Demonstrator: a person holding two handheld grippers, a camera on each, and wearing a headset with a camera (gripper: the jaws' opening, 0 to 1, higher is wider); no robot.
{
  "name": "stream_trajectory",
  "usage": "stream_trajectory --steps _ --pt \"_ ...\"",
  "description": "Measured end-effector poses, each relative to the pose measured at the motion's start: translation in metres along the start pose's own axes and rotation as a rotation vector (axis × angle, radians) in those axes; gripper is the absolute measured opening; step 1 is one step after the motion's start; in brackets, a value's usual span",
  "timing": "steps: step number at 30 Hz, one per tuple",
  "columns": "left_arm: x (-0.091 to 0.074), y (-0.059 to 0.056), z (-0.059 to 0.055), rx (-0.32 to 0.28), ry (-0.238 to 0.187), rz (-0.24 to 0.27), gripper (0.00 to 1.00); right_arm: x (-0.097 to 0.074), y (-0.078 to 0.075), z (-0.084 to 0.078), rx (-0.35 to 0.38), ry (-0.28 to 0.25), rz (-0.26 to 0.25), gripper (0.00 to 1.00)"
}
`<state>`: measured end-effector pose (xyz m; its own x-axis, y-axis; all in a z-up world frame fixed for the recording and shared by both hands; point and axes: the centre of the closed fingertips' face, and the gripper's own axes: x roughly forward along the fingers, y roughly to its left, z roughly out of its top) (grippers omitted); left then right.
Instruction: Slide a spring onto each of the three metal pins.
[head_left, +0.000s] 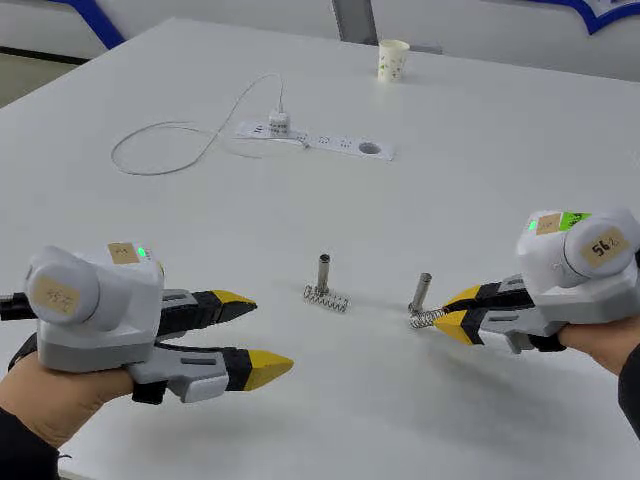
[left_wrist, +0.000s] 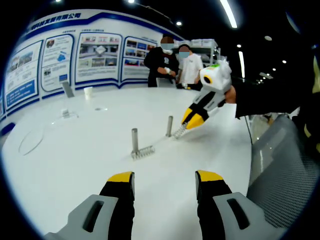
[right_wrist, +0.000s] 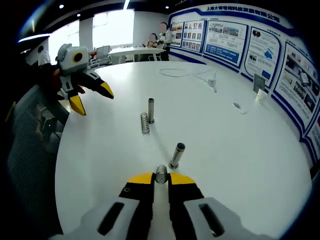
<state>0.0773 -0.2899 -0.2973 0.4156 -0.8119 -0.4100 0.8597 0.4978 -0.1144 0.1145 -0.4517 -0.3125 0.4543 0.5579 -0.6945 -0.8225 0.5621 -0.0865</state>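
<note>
The right gripper has its jaws closed narrow on one spring, whose end protrudes beyond the tips. A leaning metal pin stands just ahead of these tips, slightly to their right. Farther ahead, a second pin stands upright, and a second spring lies on the white table at its base. The left gripper has its jaws wide apart, holding nothing. Both pins stand well ahead of its tips.
</note>
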Motion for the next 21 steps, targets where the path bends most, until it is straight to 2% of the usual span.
stream_trajectory --steps 21 --pt "-0.0003 0.0000 0.0016 0.002 -0.007 0.000 0.50 -0.0086 -0.0015 0.0078 -0.004 0.010 -0.003 0.12"
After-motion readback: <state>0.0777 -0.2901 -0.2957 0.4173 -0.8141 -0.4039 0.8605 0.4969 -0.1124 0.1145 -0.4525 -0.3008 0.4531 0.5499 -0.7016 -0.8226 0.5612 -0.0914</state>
